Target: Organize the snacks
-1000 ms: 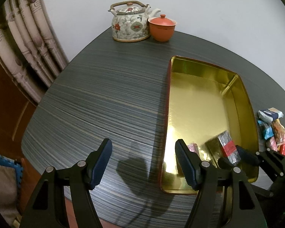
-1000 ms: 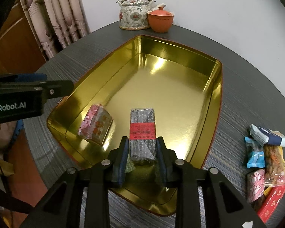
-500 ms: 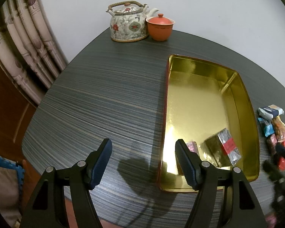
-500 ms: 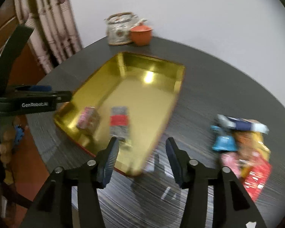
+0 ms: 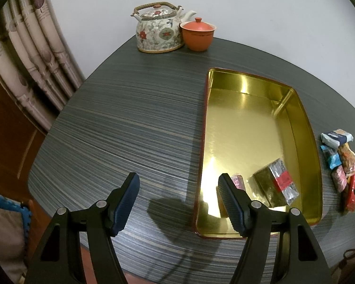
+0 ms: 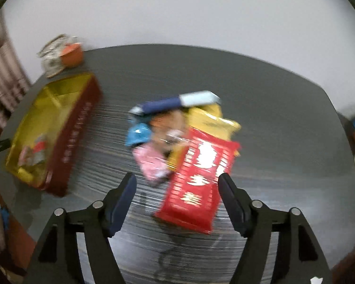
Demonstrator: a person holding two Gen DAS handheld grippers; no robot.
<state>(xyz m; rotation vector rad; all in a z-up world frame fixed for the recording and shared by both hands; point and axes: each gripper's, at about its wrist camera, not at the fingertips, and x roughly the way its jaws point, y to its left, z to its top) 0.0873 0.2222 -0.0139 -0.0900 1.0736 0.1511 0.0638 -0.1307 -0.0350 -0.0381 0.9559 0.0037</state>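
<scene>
A gold tin (image 5: 305, 127) with red outer walls lies on the dark striped table (image 5: 130, 123). In it rest a silver packet with a red band (image 5: 281, 182) and a small pink packet (image 5: 236, 181). My left gripper (image 5: 178, 203) hangs open over the table at the tin's near left corner, holding nothing. My right gripper (image 6: 177, 198) hovers above a snack pile with its jaws opening; a red packet (image 6: 198, 179) shows between the fingers, untouched. The pile also has pink (image 6: 151, 163), blue (image 6: 138, 133), yellow (image 6: 213, 120) and navy-white (image 6: 175, 100) packets. The right wrist view is motion-blurred.
A floral teapot (image 5: 157, 32) and an orange lidded cup (image 5: 197, 33) stand at the table's far edge by the wall. Curtains (image 5: 30, 54) hang at the left. The snack pile (image 5: 343, 161) lies right of the tin (image 6: 49, 127).
My right gripper let go of the silver packet in the tin, opened, and swung right to above the snack pile. The left gripper has not moved.
</scene>
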